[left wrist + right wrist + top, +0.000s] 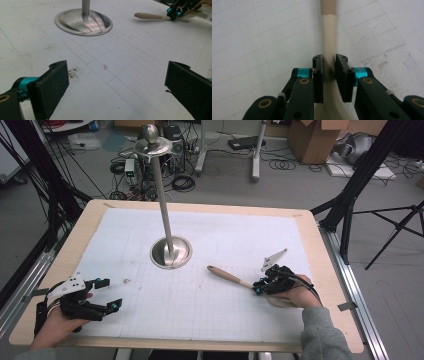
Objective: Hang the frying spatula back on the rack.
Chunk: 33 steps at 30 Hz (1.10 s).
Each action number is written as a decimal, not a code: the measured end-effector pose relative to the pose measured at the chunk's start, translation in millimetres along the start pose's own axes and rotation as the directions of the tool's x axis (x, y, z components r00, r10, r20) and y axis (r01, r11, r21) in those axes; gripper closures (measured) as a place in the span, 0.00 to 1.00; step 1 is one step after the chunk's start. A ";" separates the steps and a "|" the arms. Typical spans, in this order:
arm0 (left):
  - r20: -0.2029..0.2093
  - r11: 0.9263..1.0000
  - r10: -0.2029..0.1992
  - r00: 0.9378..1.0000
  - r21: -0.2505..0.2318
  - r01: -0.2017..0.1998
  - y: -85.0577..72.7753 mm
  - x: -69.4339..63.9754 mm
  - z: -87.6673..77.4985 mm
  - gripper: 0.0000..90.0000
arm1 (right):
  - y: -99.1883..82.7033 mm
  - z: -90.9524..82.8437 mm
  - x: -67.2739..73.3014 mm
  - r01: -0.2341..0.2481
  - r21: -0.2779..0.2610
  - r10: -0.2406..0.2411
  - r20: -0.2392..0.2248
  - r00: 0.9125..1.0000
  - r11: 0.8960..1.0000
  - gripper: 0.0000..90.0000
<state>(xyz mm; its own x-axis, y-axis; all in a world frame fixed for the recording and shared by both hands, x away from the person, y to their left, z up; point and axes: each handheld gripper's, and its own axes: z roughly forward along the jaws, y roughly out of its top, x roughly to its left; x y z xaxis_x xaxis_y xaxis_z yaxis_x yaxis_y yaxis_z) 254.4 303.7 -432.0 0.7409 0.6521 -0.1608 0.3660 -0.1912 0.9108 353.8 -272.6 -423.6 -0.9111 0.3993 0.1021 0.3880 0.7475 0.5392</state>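
Spatula (231,277): lies on the gridded white mat (200,310), right of centre. Darker brown grip end points toward 10 o'clock from the right hand; the paler neck runs back to 4 o'clock into the jaws. Long axis therefore 10-to-4 across the high view. The blade end looks to be under the hand, though I cannot tell its shape from here.

Right gripper (329,75): pinching the spatula at the pale neck, one black pad on each flank, handle running straight ahead toward 12 o'clock in the right gripper view. Pads sit flush against it. Whether the tool is already lifted off the mat is unclear; it seems to rest low.

Left gripper (116,82): jaws spread wide, nothing between them, parked at the mat's near-left corner. From it the spatula lies well apart, about 1 o'clock. Right hand is plainly the nearer and the one engaged.

Metal stand (171,252): round dished base at mat centre, tall post rising to a small dish and ball on top. It sits at about 10 o'clock from the spatula's tip, near but apart. Any lift along the handle's axis heads toward that base, I judge.

Surface: wooden table (95,217) under the mat, a few smudges.

Room: cables, cardboard boxes, black frame struts beyond.
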 end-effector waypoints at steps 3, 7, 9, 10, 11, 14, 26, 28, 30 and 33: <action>0.002 1.000 0.000 1.000 -0.001 0.000 0.8 -0.2 1.0 0.07 | -1.9 -3.3 0.1 0.000 -0.018 0.000 0.004 1.000 1.000 0.86; 0.007 1.000 0.004 1.000 0.000 -0.004 1.6 0.2 2.9 0.07 | -1.9 -10.1 2.2 -0.004 -0.059 0.004 0.000 1.000 0.998 0.86; 0.008 1.000 0.004 1.000 -0.002 -0.004 2.4 0.0 3.6 0.07 | -2.0 -12.8 3.1 -0.003 -0.071 0.003 0.005 1.000 0.997 0.86; 0.008 1.000 0.003 1.000 -0.005 -0.003 2.9 -0.2 4.0 0.07 | -2.2 -13.8 3.6 -0.001 -0.074 0.002 0.006 1.000 0.997 0.86; 0.010 1.000 0.004 1.000 -0.007 -0.004 3.5 -0.3 4.3 0.07 | -2.2 -14.6 4.3 0.001 -0.075 -0.001 0.009 1.000 0.997 0.86; 0.013 1.000 0.005 1.000 -0.017 -0.005 5.3 -1.0 5.1 0.07 | -2.0 -17.1 6.1 0.007 -0.084 -0.006 0.015 1.000 0.996 0.86; 0.037 0.999 0.015 0.999 -0.035 -0.014 9.6 -3.1 8.4 0.07 | 2.7 -32.6 10.7 0.027 -0.141 -0.023 0.030 0.999 0.990 0.86; 0.039 0.999 0.014 0.999 -0.040 -0.012 9.9 -3.4 8.5 0.07 | 4.9 -37.2 11.5 0.022 -0.152 -0.016 0.036 0.999 0.988 0.86; 0.039 0.999 0.013 0.999 -0.040 -0.012 9.8 -3.3 8.8 0.07 | 7.9 -43.0 12.4 0.030 -0.164 -0.023 0.044 0.999 0.986 0.86; 0.035 0.999 0.013 0.999 -0.036 -0.011 9.2 -3.2 8.9 0.07 | 13.7 -52.2 15.4 0.037 -0.172 -0.028 0.052 0.998 0.984 0.86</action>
<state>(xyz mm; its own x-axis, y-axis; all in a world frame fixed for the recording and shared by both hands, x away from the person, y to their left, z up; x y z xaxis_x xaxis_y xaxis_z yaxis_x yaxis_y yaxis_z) 260.4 293.3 -426.5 0.7645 0.6238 -0.1624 0.3367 -0.1717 0.9258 337.8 -284.0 -371.0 -0.9134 0.4047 0.0435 0.3245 0.6595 0.6781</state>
